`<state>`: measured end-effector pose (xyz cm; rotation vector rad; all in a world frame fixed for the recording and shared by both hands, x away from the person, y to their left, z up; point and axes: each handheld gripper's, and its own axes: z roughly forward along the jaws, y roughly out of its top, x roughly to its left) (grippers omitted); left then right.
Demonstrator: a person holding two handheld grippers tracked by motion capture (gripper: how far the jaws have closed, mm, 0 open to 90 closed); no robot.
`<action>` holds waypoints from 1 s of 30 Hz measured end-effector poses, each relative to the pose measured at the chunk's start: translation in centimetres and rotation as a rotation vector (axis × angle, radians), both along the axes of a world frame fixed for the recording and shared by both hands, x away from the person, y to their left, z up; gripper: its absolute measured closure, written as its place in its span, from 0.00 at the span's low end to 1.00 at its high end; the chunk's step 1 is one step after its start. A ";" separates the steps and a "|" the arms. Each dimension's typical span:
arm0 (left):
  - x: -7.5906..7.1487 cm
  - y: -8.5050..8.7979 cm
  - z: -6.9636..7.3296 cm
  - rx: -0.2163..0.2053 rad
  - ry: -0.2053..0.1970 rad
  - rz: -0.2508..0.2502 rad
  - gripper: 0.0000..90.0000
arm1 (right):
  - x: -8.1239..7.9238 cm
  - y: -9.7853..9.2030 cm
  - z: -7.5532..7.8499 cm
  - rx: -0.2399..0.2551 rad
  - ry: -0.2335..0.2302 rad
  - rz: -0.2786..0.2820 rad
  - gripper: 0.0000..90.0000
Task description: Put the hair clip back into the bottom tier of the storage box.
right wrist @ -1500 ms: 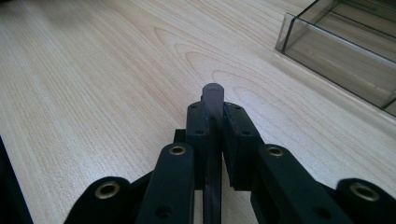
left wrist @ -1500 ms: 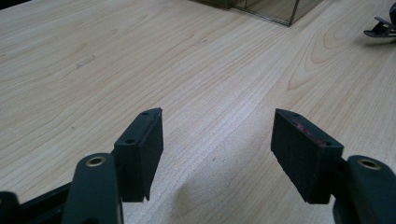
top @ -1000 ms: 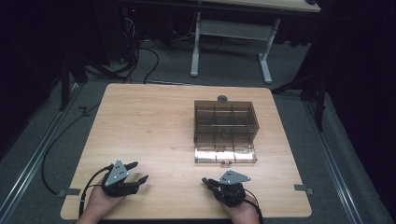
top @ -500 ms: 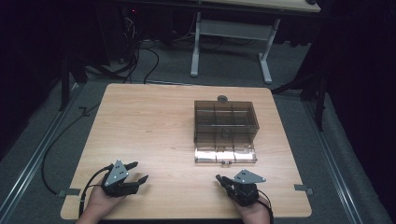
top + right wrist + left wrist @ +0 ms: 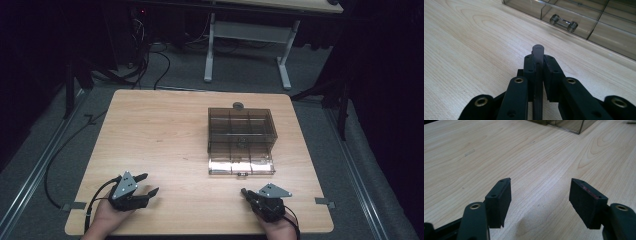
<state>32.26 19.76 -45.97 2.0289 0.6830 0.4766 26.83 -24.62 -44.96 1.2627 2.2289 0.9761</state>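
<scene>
A smoky clear compartment box stands on the right half of the wooden table, its low front drawer toward me. In the right gripper view the drawer's clear bar handle lies just ahead. My right gripper rests near the front edge, below the box, shut on a thin grey round-topped piece that stands edge-on between the jaws. My left gripper sits at the front left, open, with bare wood between its pads.
A small dark round thing lies just behind the box. A box corner shows at the top of the left gripper view. Metal table legs and cables stand on the floor beyond the far edge.
My right gripper has slid a little to the right along the front edge, still shut on the grey piece. The left gripper has stayed put.
</scene>
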 end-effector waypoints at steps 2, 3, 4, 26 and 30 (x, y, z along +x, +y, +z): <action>0.0 0.0 0.0 0.000 0.000 0.000 0.39 | 0.1 0.0 -0.1 -0.004 0.001 0.001 0.91; 0.0 0.0 0.0 0.000 0.000 -0.001 0.39 | 0.1 0.1 -0.1 -0.008 0.002 -0.002 0.91; 0.0 0.0 0.0 0.000 0.000 -0.001 0.38 | 0.1 0.1 -0.1 -0.010 0.002 -0.004 0.91; 0.0 0.0 0.0 0.000 -0.001 0.001 0.38 | -0.3 -0.2 0.4 0.008 -0.043 -0.021 0.88; -0.1 0.0 0.0 -0.001 -0.002 0.002 0.38 | -0.3 -0.6 0.5 0.016 -0.049 -0.037 0.88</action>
